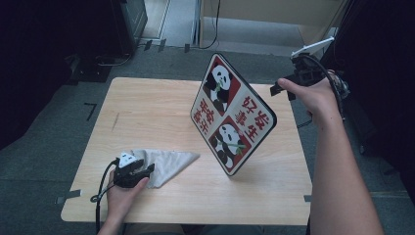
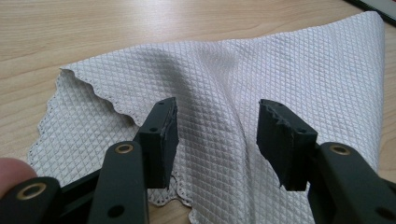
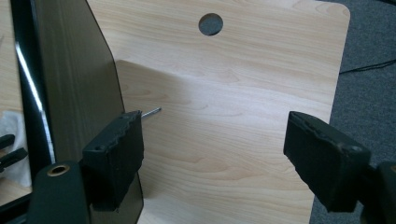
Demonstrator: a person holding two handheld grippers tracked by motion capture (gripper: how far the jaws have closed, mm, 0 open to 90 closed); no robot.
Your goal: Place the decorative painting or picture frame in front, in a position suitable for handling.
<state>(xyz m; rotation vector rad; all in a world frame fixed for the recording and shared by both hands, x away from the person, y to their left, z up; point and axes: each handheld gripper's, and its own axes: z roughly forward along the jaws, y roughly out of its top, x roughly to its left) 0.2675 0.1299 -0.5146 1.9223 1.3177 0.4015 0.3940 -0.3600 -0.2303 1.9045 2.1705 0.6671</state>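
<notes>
A square sign [image 1: 232, 115] with two pandas and red characters stands tilted on one corner on the wooden table [image 1: 147, 107]. Its dark back [image 3: 70, 84] lies just left of my right gripper [image 3: 215, 130], which is open, with the left jaw close to the board. In the high view the right gripper [image 1: 276, 89] hangs beside the sign's right corner. A grey quilted cloth [image 1: 171, 161] lies at the front left. My left gripper [image 1: 147, 169] is open over the cloth [image 2: 280, 70], with a raised fold between its jaws [image 2: 217, 116].
A thin metal rod [image 3: 152, 112] sticks out behind the sign. A round hole [image 3: 210, 24] is cut in the table near its far edge. Grey carpet [image 1: 44, 147] surrounds the table, with dark equipment [image 1: 122, 24] at the back left.
</notes>
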